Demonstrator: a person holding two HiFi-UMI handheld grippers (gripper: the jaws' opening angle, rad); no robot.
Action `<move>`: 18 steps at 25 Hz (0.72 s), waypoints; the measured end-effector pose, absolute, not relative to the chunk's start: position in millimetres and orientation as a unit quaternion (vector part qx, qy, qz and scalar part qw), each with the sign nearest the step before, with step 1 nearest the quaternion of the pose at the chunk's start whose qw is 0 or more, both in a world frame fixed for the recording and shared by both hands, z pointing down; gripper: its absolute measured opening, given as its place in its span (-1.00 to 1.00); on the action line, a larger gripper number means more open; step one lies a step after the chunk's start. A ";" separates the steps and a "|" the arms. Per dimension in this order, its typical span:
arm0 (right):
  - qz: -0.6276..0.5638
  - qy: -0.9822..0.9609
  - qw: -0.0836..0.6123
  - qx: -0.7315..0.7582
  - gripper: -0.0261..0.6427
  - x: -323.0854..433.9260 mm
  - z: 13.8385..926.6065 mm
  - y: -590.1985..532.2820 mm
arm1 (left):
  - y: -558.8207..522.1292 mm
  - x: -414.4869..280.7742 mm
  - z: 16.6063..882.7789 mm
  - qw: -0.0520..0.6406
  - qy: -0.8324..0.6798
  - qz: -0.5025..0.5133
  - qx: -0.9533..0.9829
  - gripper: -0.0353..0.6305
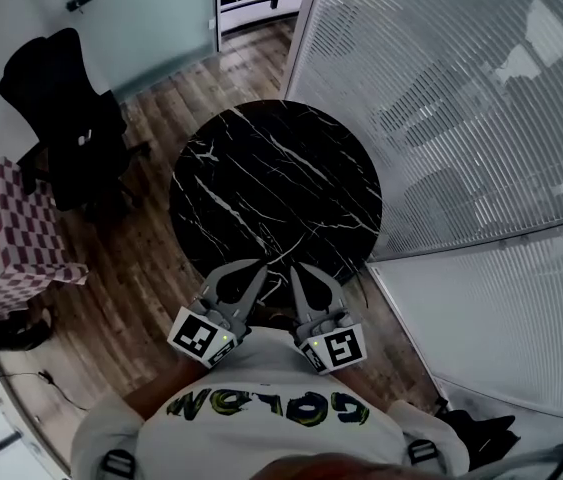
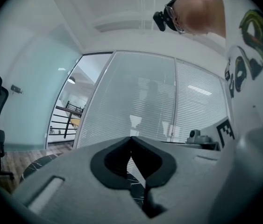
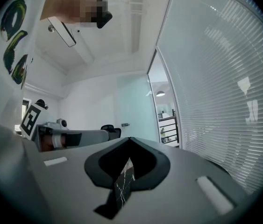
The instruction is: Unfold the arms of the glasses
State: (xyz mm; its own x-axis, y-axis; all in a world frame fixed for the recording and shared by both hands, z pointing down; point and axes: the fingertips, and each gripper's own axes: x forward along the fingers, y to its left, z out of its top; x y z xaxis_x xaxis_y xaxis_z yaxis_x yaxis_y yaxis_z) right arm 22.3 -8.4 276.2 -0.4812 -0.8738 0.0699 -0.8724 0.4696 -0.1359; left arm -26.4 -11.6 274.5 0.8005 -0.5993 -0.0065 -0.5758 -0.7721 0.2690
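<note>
The head view looks steeply down from above the person onto the round black white-veined marble table (image 1: 276, 188), the left gripper (image 1: 259, 268) and the right gripper (image 1: 296, 268). Each gripper view sits close behind its own jaws, facing level. Both glimpse that tabletop and the ribbed glass wall (image 1: 461, 118).

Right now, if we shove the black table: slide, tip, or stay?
The table looks marble-topped, so probably heavy and rigid; it likely stays. It stands on wood floor, so a hard shove might slide it. Its base is hidden, so tipping is unclear.
</note>
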 end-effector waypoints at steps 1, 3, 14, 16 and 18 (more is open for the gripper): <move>-0.076 0.857 0.005 -0.510 -0.92 25.6 275.2 -9.8 | -13.0 -23.5 273.4 0.127 -0.311 -0.046 0.941 -0.88; -0.074 0.856 0.007 -0.512 -0.92 32.9 272.8 -11.8 | -14.5 -17.0 271.0 0.124 -0.310 -0.046 0.941 -0.88; -0.067 0.868 0.003 -0.491 -0.92 73.8 263.5 -15.4 | -10.3 18.7 268.5 0.125 -0.331 -0.036 0.935 -0.88; -0.065 0.872 0.002 -0.485 -0.92 75.0 261.5 -15.6 | -9.5 23.6 268.1 0.125 -0.332 -0.035 0.934 -0.88; -0.067 0.874 0.002 -0.481 -0.92 76.8 262.3 -14.5 | -8.1 28.5 268.1 0.127 -0.334 -0.035 0.933 -0.88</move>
State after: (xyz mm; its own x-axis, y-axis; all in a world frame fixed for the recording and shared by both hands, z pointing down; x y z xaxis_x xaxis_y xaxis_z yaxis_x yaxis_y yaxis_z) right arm 76.8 -14.5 262.3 -0.5375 -0.8409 0.0622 -0.8405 0.5284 -0.1194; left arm 28.5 -8.1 268.1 0.7744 -0.6324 0.0184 -0.6144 -0.7448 0.2604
